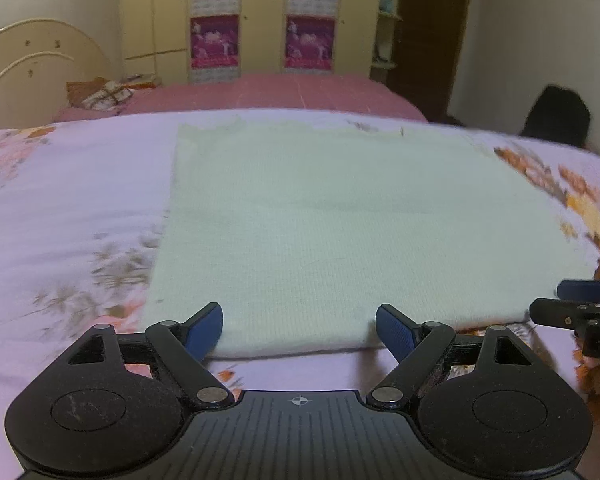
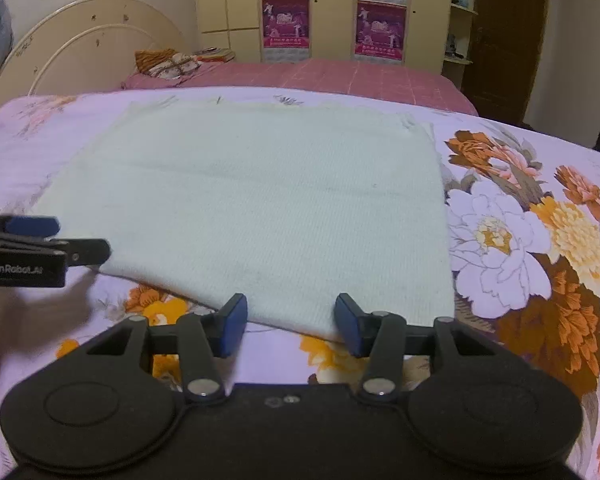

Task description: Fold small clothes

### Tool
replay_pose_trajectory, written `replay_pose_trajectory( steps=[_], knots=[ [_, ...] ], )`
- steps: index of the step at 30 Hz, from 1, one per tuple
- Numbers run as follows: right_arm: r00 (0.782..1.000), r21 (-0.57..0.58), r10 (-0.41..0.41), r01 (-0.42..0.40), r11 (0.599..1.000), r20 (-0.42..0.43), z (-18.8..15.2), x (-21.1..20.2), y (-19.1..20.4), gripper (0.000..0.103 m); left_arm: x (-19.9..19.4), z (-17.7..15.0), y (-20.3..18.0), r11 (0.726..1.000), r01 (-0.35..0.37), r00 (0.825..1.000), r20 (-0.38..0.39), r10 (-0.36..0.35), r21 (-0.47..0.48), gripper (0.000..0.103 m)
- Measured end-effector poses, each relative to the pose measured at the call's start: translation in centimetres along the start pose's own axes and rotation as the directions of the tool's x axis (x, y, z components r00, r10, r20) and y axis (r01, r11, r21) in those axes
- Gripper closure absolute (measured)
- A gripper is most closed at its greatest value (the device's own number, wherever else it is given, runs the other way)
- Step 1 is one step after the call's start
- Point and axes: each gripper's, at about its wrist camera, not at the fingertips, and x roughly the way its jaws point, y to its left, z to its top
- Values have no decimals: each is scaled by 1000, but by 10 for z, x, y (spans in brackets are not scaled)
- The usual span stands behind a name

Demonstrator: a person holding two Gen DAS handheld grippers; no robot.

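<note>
A cream wardrobe with pink posters, a curved headboard and a dark door behind.

A pale mint-green knitted cloth, rectangular and folded flat with a doubled near edge, lies smooth on a floral lilac bedspread, its far edge slightly frayed.

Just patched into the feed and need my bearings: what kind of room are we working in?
A bedroom, by the look of it: a pale green knitted cloth lies on a floral bedspread, with a cream arched headboard and yellow wardrobe doors behind.
</note>
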Motion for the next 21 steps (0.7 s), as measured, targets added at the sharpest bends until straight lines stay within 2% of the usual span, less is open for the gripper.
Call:
replay_pose_trajectory(
  steps=[1,3,5,8,10,11,13,15,16,17,20,21],
  knots=[
    [1000,15,6,-6,1000,12,0,-5,-2,55,-6,-2,5,1000,0,1000,11,0,-28,20],
    [1000,28,7,-8,1000,29,-1,-12,-5,56,-18,-10,23,988,32,999,17,-30,-153,20],
    [998,39,25,-27,999,50,-3,-19,-7,58,-24,-23,38,953,84,996,19,-82,-292,20],
    [995,54,59,-63,997,78,-3,-24,-7,66,-17,-42,58,846,160,986,48,-158,-508,21],
    [991,75,101,-108,991,89,1,-25,-6,85,-11,-45,70,767,203,979,109,-173,-609,22],
    [988,91,125,-133,987,91,3,-24,-6,87,-6,-45,76,723,225,974,132,-183,-653,22],
    [982,121,162,-174,977,100,9,-21,-6,87,6,-44,86,663,248,969,173,-179,-706,27],
    [980,133,173,-186,974,104,15,-16,-6,87,20,-43,93,604,264,964,202,-171,-752,43],
    [978,136,178,-191,972,105,20,-12,-5,87,27,-43,96,577,275,961,216,-171,-769,46],
    [978,137,181,-195,971,106,24,-7,-5,87,35,-41,99,557,277,961,220,-167,-783,54],
    [974,140,197,-211,967,108,37,11,-3,88,53,-36,99,532,294,956,245,-163,-794,60],
    [973,138,202,-216,966,111,41,17,-2,88,57,-34,98,531,296,955,246,-164,-794,69]
  ],
)
